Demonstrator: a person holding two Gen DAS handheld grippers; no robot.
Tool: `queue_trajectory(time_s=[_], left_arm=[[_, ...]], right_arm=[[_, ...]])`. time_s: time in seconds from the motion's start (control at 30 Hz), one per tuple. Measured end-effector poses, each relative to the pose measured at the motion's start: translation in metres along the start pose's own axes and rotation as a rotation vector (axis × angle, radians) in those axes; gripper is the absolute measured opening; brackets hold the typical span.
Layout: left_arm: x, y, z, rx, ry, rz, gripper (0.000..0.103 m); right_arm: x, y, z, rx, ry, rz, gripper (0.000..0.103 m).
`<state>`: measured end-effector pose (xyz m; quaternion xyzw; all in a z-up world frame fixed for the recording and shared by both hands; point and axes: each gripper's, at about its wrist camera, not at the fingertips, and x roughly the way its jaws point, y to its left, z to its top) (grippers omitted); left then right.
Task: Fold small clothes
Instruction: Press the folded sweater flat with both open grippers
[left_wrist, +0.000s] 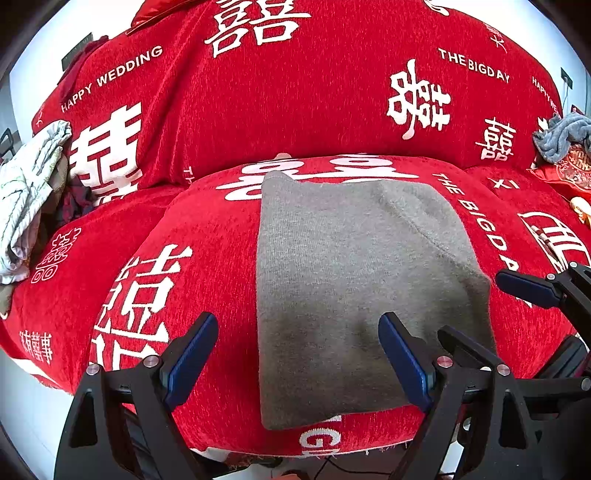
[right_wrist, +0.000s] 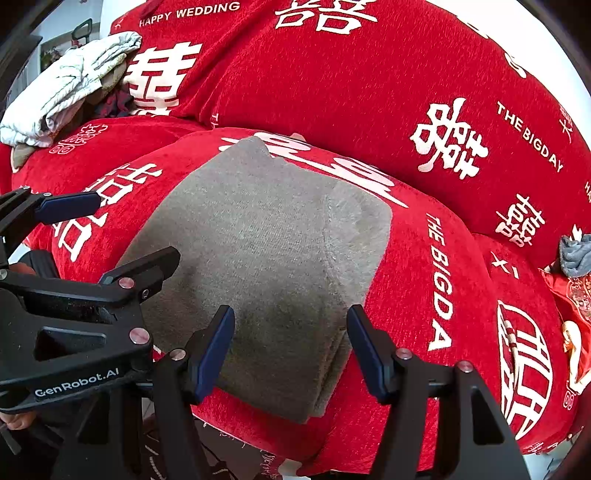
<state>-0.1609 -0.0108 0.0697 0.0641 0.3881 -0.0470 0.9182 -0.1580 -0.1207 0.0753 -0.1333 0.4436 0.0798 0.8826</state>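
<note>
A grey knitted garment (left_wrist: 354, 288) lies folded flat on the red sofa seat cushion (left_wrist: 207, 229); it also shows in the right wrist view (right_wrist: 258, 258). My left gripper (left_wrist: 299, 347) is open and empty, hovering over the garment's near left part. My right gripper (right_wrist: 291, 339) is open and empty, above the garment's near right edge. The right gripper's fingers (left_wrist: 524, 288) show at the right in the left wrist view. The left gripper's fingers (right_wrist: 70, 206) show at the left in the right wrist view.
The sofa has a red cover with white characters (left_wrist: 295, 92). A pile of light and dark clothes (left_wrist: 29, 192) lies on the left seat, also in the right wrist view (right_wrist: 66, 85). A grey-blue cloth (left_wrist: 561, 136) and red items lie at the far right.
</note>
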Motion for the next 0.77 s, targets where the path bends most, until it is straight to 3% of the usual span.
queue_trajectory(time_s=[0.77], left_arm=[[0.0015,0.0028,-0.0007,-0.005,0.008,-0.004,0.089]], right_arm=[[-0.0013,0.0001,0.0008,0.000,0.000,0.000,0.067]])
